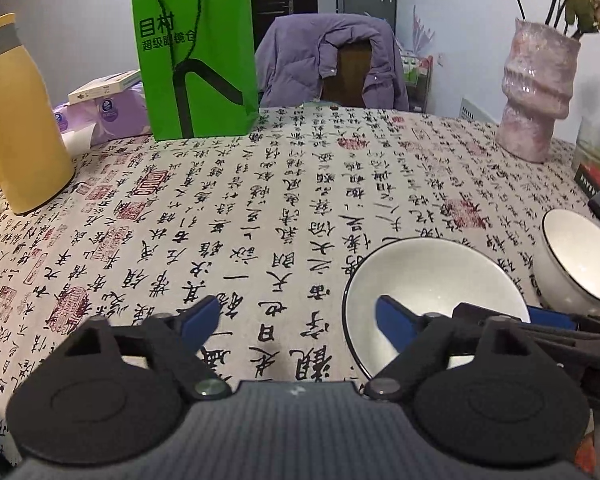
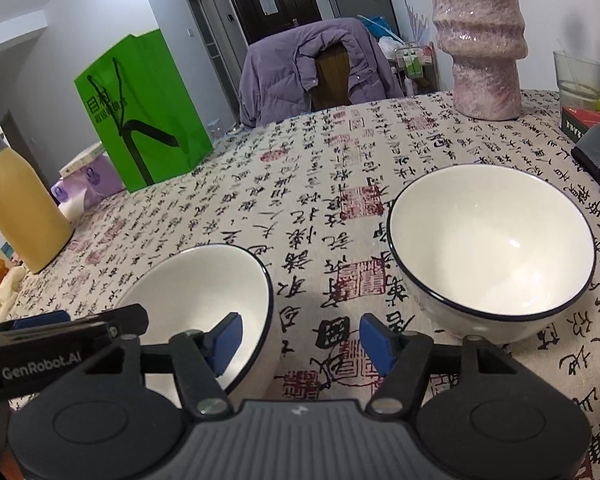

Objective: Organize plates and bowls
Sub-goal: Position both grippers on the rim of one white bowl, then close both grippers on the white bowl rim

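Two white bowls with dark rims stand on the calligraphy tablecloth (image 1: 220, 220). My left gripper (image 1: 300, 320) is open and straddles the left wall of the near bowl (image 1: 436, 292): one blue pad inside, the other outside over the cloth. In the right wrist view, my right gripper (image 2: 302, 340) is open astride the right wall of this same bowl (image 2: 204, 292), neither pad pressing on it. The second bowl (image 2: 492, 240) stands apart to the right, also seen as the far-right bowl (image 1: 580, 264). Each gripper's body shows at the edge of the other's view.
A yellow flask (image 1: 20, 120) stands at the left edge, with a green paper bag (image 1: 196, 64) and tissue packs (image 1: 112, 112) behind. A pink vase (image 1: 536, 92) is at the back right, and dark items (image 2: 596, 144) lie at the right edge. A chair with a purple jacket (image 1: 332, 60) stands beyond the table.
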{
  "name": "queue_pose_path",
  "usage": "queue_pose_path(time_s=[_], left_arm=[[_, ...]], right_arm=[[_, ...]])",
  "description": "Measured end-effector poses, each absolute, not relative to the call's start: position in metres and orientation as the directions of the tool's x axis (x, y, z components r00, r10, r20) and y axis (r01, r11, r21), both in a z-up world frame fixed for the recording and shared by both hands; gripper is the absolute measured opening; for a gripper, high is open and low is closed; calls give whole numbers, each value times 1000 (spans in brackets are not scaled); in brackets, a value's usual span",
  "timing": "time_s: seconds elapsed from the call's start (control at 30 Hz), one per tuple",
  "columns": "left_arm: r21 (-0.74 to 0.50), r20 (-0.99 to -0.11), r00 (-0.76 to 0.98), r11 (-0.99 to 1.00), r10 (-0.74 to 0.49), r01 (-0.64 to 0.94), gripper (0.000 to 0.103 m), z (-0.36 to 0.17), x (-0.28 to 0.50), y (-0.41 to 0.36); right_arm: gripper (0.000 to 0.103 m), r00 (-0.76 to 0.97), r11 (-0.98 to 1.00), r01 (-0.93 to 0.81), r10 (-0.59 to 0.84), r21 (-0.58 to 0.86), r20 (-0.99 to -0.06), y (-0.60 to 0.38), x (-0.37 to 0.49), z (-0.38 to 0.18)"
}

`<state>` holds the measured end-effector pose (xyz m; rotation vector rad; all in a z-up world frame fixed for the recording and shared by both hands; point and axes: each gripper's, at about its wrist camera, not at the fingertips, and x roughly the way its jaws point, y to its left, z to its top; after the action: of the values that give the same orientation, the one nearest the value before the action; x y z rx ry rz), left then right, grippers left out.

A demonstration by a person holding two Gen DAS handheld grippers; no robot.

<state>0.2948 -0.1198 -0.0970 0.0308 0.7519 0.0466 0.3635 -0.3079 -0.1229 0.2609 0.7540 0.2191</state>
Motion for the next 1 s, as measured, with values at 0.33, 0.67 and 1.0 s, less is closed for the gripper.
queue_pose_path(time_s=[0.33,0.67,1.0], left_arm=[[43,-715,698,999,30,2,58,-106,304,-123],[63,-738,674,993,-18,96,23,-111,307,-141],[113,-724,690,988,9,106,21,-111,305,-154]], right_arm=[[53,703,948,-95,279,303,-654,-309,367,-127],[44,698,946,-107,291,307,-654,-309,368,-127],[18,671,919,-158,368,361,-644,-305,369,-129]])
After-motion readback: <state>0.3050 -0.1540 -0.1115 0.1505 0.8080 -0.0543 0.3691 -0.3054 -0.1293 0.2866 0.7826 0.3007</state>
